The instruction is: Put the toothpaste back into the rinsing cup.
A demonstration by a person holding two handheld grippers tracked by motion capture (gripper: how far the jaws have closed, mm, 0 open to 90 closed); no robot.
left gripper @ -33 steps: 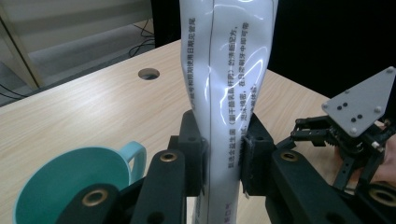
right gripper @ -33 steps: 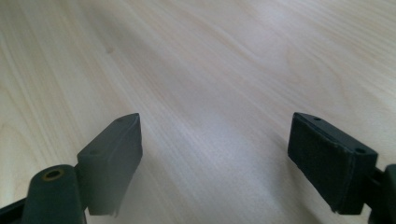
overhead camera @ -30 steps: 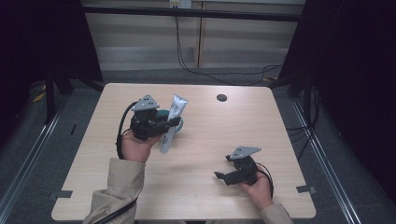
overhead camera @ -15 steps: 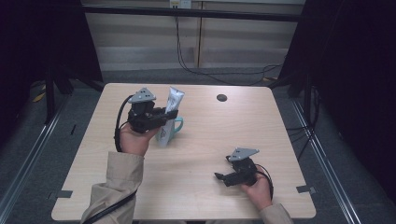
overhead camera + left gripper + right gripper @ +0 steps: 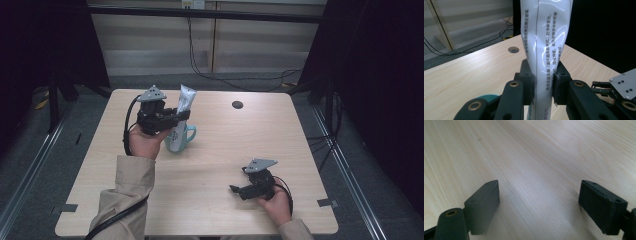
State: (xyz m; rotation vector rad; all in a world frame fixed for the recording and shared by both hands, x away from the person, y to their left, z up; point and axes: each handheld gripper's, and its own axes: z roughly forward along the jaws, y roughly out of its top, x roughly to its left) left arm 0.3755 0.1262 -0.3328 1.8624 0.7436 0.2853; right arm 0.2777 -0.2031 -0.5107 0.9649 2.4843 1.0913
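**Tube pinched above cup; right jaws spread**

While the left gripper (image 5: 172,119) pinches the white tube (image 5: 183,107) upright, its lower end stands in the teal cup (image 5: 181,139) at the bench's (image 5: 280,135) ten o'clock. Right gripper (image 5: 239,189), five o'clock, rests with jaws spread, holding nothing.

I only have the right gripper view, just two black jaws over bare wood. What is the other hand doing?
Observer: The left gripper is shut on a white tube, held upright.
Operator: Anything under it?
Observer: A teal mug; the tube's lower end is in it.
Operator: And my gripper?
Observer: The right gripper is open, low over the table near its front edge, apart from the mug.
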